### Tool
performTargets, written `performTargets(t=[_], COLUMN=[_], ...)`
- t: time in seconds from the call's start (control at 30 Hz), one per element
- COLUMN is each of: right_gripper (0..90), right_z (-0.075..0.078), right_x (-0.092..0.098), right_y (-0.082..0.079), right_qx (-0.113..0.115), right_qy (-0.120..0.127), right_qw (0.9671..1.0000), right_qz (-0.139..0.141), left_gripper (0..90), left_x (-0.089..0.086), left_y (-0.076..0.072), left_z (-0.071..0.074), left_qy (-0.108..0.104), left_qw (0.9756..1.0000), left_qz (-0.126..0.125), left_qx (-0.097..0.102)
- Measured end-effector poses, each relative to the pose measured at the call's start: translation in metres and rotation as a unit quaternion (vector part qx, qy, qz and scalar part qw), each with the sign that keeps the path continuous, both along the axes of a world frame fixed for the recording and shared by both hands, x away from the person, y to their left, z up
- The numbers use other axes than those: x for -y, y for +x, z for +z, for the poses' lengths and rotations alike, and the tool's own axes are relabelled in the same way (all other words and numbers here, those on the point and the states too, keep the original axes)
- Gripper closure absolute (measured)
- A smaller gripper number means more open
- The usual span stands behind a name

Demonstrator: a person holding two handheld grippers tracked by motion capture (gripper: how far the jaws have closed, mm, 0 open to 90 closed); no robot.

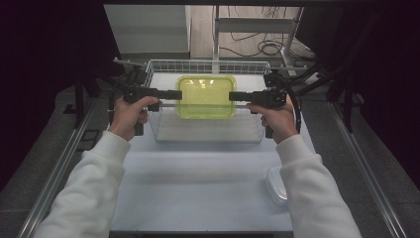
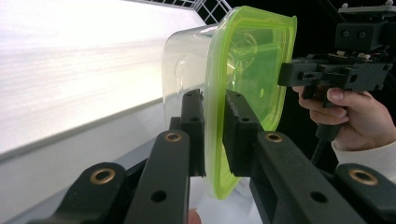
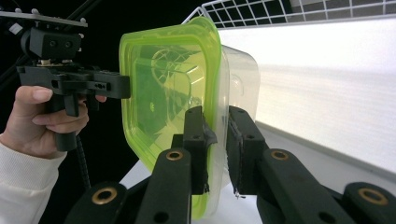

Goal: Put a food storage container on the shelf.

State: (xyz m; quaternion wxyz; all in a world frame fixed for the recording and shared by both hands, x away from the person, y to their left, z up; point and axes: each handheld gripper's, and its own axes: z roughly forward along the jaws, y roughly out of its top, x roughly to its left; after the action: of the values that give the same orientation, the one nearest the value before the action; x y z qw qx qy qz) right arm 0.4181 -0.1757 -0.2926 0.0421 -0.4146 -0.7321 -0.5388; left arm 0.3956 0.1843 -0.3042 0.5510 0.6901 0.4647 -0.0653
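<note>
Black jaws of the left gripper [image 2: 215, 135] rise closest to the lens, pinching the green rim of the container [image 2: 229, 93] between their pads. On the far side of the container, the right gripper [image 2: 299, 74] clamps the opposite edge of the same rim. In the right gripper view, the right gripper [image 3: 215, 149] likewise presses on the rim from both faces, and the left gripper [image 3: 114, 86] grips the far edge. The container consists of a clear tub closed by a translucent green lid [image 3: 173, 79]. In the high view, it hangs level between the left gripper [image 1: 171, 94] and the right gripper [image 1: 236, 96], above the wire basket [image 1: 208, 65]. The basket stands on the bench [image 1: 198, 183]. Nearer the person than the right gripper, a clear lid [image 1: 276, 184] lies at the bench edge.
</note>
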Motion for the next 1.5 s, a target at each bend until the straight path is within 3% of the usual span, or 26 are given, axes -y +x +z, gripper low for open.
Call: performTargets(t=[0.33, 0.57, 0.97, 1.27, 1.5], right_gripper=[78.2, 78.7, 78.5, 78.2, 76.6], right_z=[0.004, 0.002, -0.012, -0.016, -0.027], right_x=[-0.001, 0.001, 0.006, 0.003, 0.004], right_y=[0.015, 0.034, 0.059, 0.069, 0.084], right_qx=[-0.001, -0.006, -0.036, -0.051, -0.07], right_qy=[0.008, 0.009, 0.027, 0.015, 0.028], right_qw=[1.0, 0.9999, 0.9987, 0.998, 0.996], right_qz=[-0.005, -0.012, -0.023, -0.034, -0.049], left_gripper=[80.6, 80.6, 80.6, 80.8, 79.5], left_x=[-0.001, 0.003, 0.004, 0.003, 0.004], left_y=[0.02, 0.038, 0.063, 0.081, 0.093], left_z=[0.005, 0.006, -0.005, -0.019, -0.026], left_qy=[-0.005, 0.004, -0.002, -0.009, -0.032], left_qw=[0.9999, 0.9999, 0.9991, 0.9973, 0.9949], left_qz=[0.007, 0.006, 0.002, 0.007, 0.028], left_qx=[-0.006, -0.013, -0.042, -0.072, -0.091])
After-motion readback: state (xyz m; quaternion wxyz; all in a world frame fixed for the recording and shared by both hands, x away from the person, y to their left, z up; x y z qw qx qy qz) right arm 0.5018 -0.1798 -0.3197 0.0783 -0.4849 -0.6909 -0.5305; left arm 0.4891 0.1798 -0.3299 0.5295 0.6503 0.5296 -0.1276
